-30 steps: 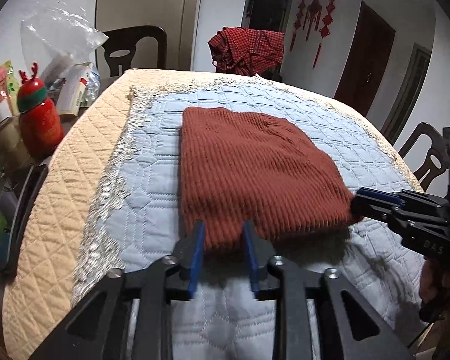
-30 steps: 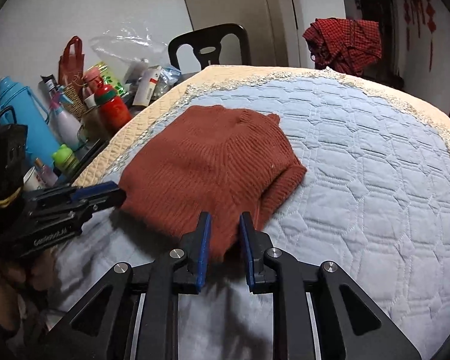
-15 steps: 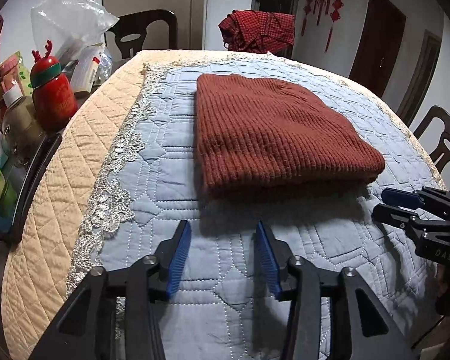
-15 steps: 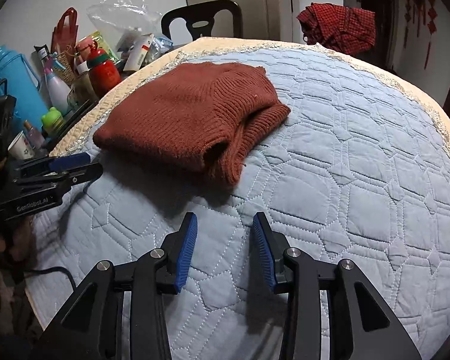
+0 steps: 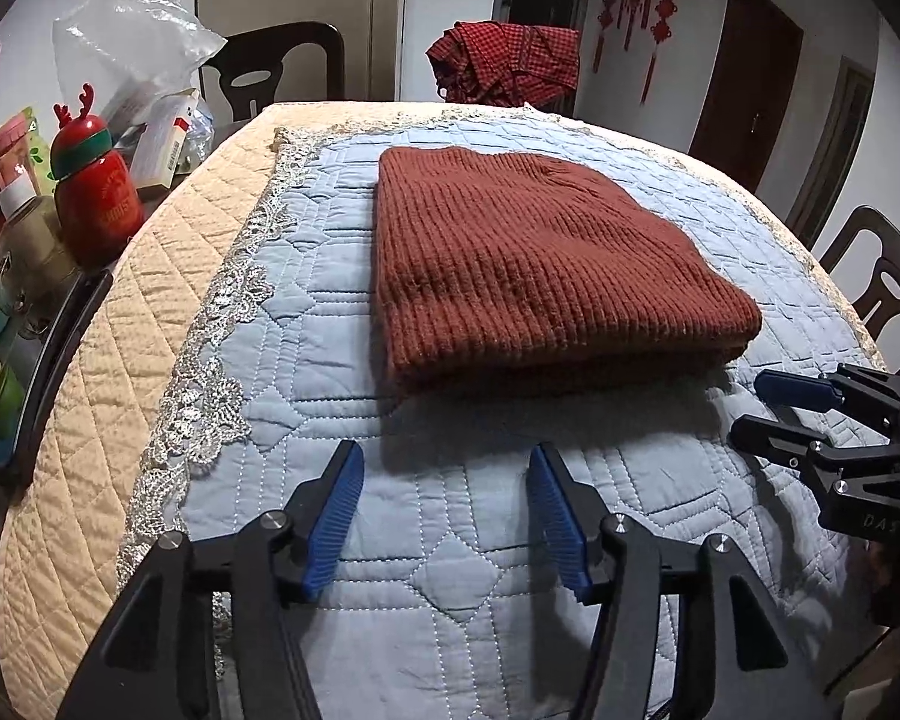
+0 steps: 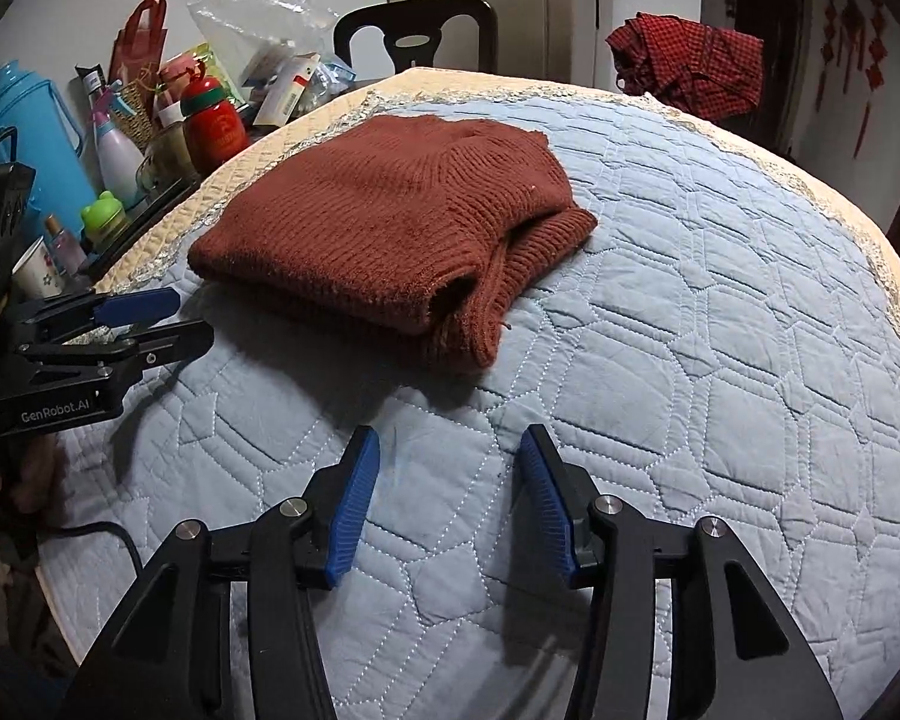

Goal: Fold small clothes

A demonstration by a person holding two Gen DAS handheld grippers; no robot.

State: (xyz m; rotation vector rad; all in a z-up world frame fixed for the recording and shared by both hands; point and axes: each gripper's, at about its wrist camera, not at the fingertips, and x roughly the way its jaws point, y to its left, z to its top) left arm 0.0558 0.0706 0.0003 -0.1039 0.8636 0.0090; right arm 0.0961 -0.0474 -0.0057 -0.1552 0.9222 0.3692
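Observation:
A rust-brown knitted sweater [image 5: 528, 258] lies folded into a thick rectangle on the blue quilted table cover [image 5: 306, 312]; in the right wrist view the sweater [image 6: 390, 222] shows its layered near edge. My left gripper [image 5: 444, 510] hovers over bare quilt just short of the sweater's near edge, its jaws opening with nothing between them. Over bare quilt too, my right gripper [image 6: 447, 492] has jaws opening and holds nothing. Each gripper shows in the other's view: the right gripper [image 5: 756, 408] at the sweater's right corner, the left gripper [image 6: 186, 315] at its left corner.
Bottles, a red reindeer flask [image 5: 93, 192], a blue thermos [image 6: 30, 132] and plastic bags crowd a side shelf on the left. A red checked cloth [image 5: 507, 63] hangs over a far chair. Dark chairs [image 6: 417, 33] stand around the table. A beige quilted border [image 5: 132, 324] edges the cover.
Both grippers let go of the sweater's near edge, opened and drew back toward me. The sweater now lies flat and free on the quilt.

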